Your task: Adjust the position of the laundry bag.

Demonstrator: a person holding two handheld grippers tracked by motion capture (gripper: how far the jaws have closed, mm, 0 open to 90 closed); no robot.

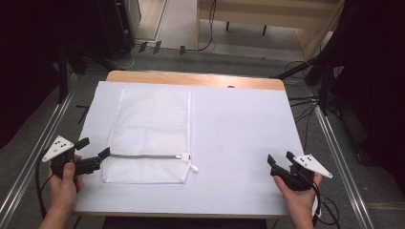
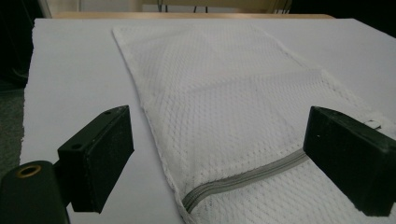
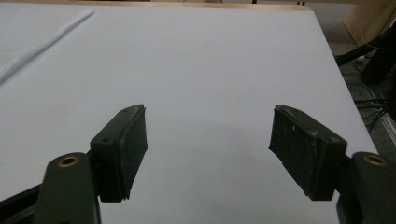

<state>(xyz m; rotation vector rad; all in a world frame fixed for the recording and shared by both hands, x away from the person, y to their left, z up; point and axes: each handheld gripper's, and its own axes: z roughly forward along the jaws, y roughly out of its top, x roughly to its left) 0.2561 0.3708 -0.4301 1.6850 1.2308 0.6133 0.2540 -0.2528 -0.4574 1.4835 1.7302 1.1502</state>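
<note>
A white mesh laundry bag point(image 1: 150, 129) lies flat on the left half of the table, its grey zipper point(image 1: 143, 155) running across near the front and shut, with the white pull point(image 1: 193, 167) at the right end. My left gripper point(image 1: 94, 150) is open at the bag's left edge beside the zipper's start. In the left gripper view the jaws straddle the bag point(image 2: 219, 107) and the zipper point(image 2: 243, 179) without touching. My right gripper point(image 1: 279, 159) is open over bare table near the front right, holding nothing point(image 3: 210, 144).
A white sheet point(image 1: 239, 124) covers the wooden table point(image 1: 191, 78). The floor around holds cables point(image 1: 305, 102), metal rails point(image 1: 334, 143) and dark stands. The bag's edge point(image 3: 42, 44) shows far left in the right gripper view.
</note>
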